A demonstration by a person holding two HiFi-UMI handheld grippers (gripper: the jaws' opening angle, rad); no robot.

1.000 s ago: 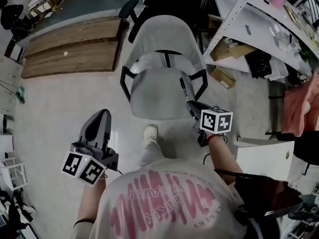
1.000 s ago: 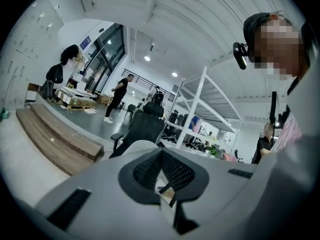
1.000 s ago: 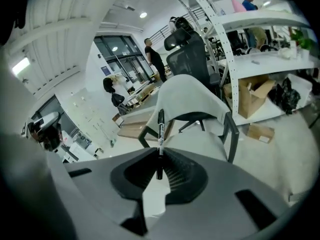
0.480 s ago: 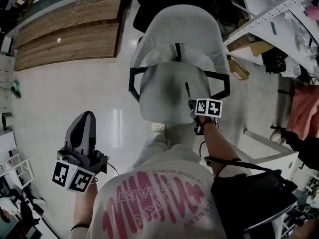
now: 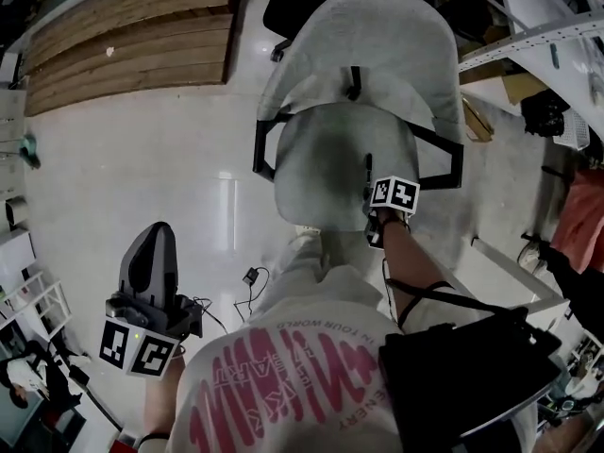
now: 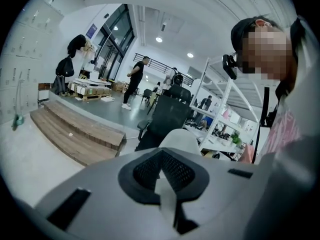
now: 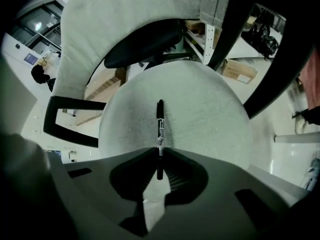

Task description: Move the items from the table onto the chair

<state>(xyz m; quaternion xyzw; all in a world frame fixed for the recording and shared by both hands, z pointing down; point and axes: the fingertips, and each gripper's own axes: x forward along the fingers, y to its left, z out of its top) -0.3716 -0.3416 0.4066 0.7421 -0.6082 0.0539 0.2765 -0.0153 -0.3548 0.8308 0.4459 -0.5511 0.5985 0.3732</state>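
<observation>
Right gripper: jaws pinched tight on the marker, gripping its rear end between ribbed black pads. It's a slim black barrel, round and smooth, with a pale printed band just ahead of the pads. The long axis runs straight out along the gripper's own line, the free tip pointing across the seat toward the backrest. From the head view the marker stands out beyond the right gripper, over the right half of the seat; whether the tip touches the fabric I cannot tell.

Under it, the chair: a rounded seat in pale grey, finely grained cloth, a matching curved back, and thin black angular armrests.

Over to the left gripper: mesh-textured pads closed together, nothing between them. In the head view this left gripper sits off to the side of the chair, over glossy pale floor, well apart from the seat. Beyond lies a planked wooden platform.
</observation>
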